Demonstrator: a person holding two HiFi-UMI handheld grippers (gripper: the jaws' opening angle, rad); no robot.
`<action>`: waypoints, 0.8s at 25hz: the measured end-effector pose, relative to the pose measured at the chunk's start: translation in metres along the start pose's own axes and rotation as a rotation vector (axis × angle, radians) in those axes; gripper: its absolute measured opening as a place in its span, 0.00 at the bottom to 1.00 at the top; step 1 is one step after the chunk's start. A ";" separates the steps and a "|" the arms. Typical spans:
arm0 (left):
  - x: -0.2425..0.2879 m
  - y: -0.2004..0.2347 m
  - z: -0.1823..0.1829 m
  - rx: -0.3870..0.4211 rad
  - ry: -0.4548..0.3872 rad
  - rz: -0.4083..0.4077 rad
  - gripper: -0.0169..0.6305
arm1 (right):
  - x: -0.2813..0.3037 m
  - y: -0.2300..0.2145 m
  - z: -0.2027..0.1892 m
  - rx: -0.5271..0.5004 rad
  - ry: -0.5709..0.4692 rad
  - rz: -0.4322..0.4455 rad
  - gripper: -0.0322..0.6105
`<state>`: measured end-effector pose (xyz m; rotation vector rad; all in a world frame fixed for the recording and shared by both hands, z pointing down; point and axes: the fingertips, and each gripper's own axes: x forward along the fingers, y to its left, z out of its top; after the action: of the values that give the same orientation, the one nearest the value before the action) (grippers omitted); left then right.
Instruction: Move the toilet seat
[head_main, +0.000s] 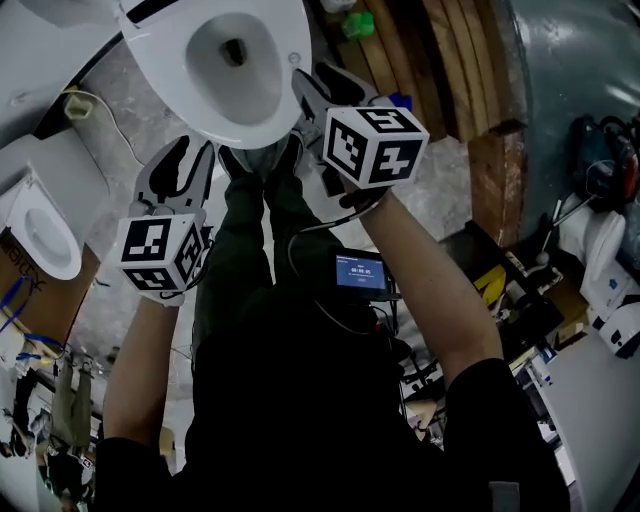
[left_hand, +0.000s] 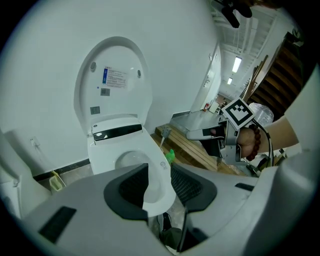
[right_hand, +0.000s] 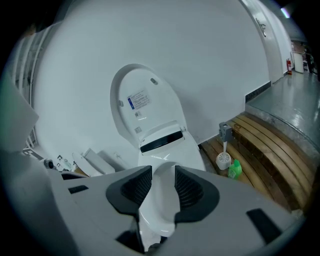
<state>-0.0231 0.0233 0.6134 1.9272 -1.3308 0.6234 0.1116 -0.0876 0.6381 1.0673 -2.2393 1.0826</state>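
A white toilet (head_main: 270, 110) stands in front of me, its bowl open at the top of the head view. Its lid (left_hand: 112, 82) stands upright against the wall, with a label on its underside. I cannot tell the seat ring from the rim (left_hand: 161, 175). My left gripper (head_main: 186, 152) hangs open just short of the bowl's front left, nothing between its pads (left_hand: 131, 187). My right gripper (head_main: 316, 82) is open beside the bowl's front right edge; the toilet (right_hand: 165, 150) shows beyond its gap. The right gripper (left_hand: 220, 134) also shows in the left gripper view.
My legs and shoes (head_main: 260, 160) stand at the toilet's foot. A second toilet (head_main: 45, 235) sits at the left. Wooden planks (head_main: 440, 60) lie to the right, with a green bottle (right_hand: 234, 169) and a toilet brush (right_hand: 223, 160) on them. Tools and clutter (head_main: 590, 260) fill the far right.
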 end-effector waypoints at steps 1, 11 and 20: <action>0.003 0.003 -0.001 -0.003 0.003 0.001 0.25 | 0.004 -0.003 -0.003 0.001 0.007 -0.003 0.27; 0.035 0.024 -0.028 -0.048 0.041 0.013 0.25 | 0.047 -0.025 -0.052 -0.038 0.132 -0.010 0.27; 0.065 0.030 -0.071 -0.079 0.093 0.016 0.25 | 0.072 -0.063 -0.114 0.017 0.255 -0.058 0.30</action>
<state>-0.0276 0.0326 0.7135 1.8039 -1.2949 0.6504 0.1232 -0.0543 0.7832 0.9372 -1.9903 1.1455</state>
